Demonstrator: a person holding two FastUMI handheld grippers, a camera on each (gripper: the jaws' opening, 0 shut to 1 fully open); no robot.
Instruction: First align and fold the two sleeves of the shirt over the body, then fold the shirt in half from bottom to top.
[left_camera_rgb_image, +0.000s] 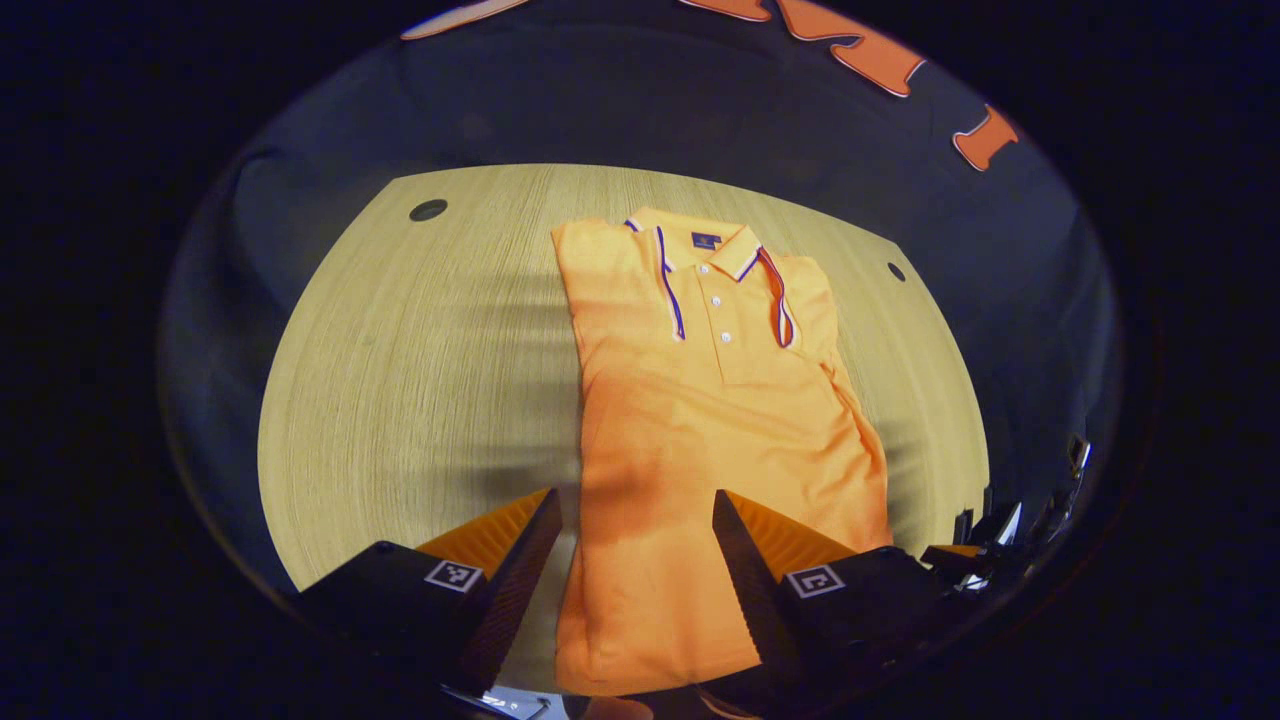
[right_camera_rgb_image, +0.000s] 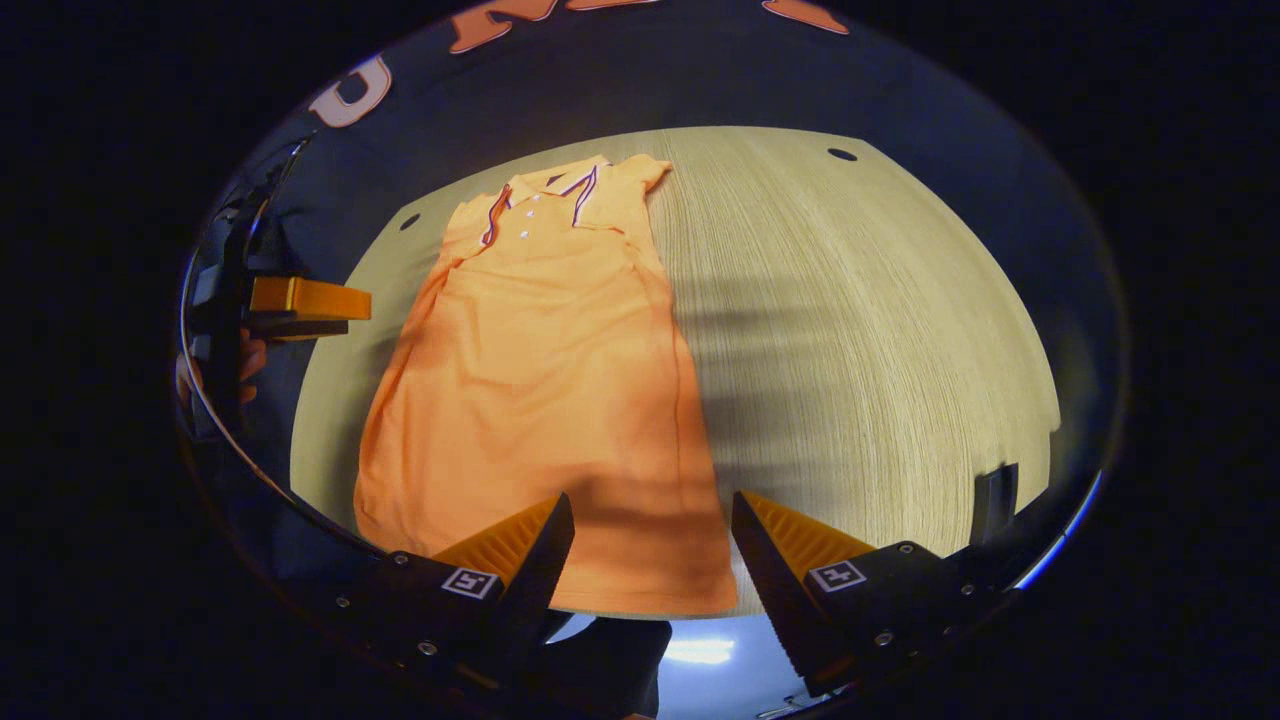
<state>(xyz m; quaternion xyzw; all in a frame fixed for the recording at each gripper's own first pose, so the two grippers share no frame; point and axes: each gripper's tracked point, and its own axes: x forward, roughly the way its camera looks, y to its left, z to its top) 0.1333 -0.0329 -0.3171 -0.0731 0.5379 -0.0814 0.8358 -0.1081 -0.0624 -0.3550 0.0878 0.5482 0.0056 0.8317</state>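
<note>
With sleeves folded in, both spread-jawed grippers, left gripper (left_camera_rgb_image: 637, 560) and right gripper (right_camera_rgb_image: 652, 555), should pinch the orange collared polo shirt (left_camera_rgb_image: 700, 430) evenly at its hem corners, low in frame, before lifting toward the collar.

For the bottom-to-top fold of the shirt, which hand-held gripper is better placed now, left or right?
Neither clearly; probably both together. The shirt lies with its sleeves already folded in. The left hand-held gripper is open over the hem's left part, and the right hand-held gripper is open over its right corner.
</note>
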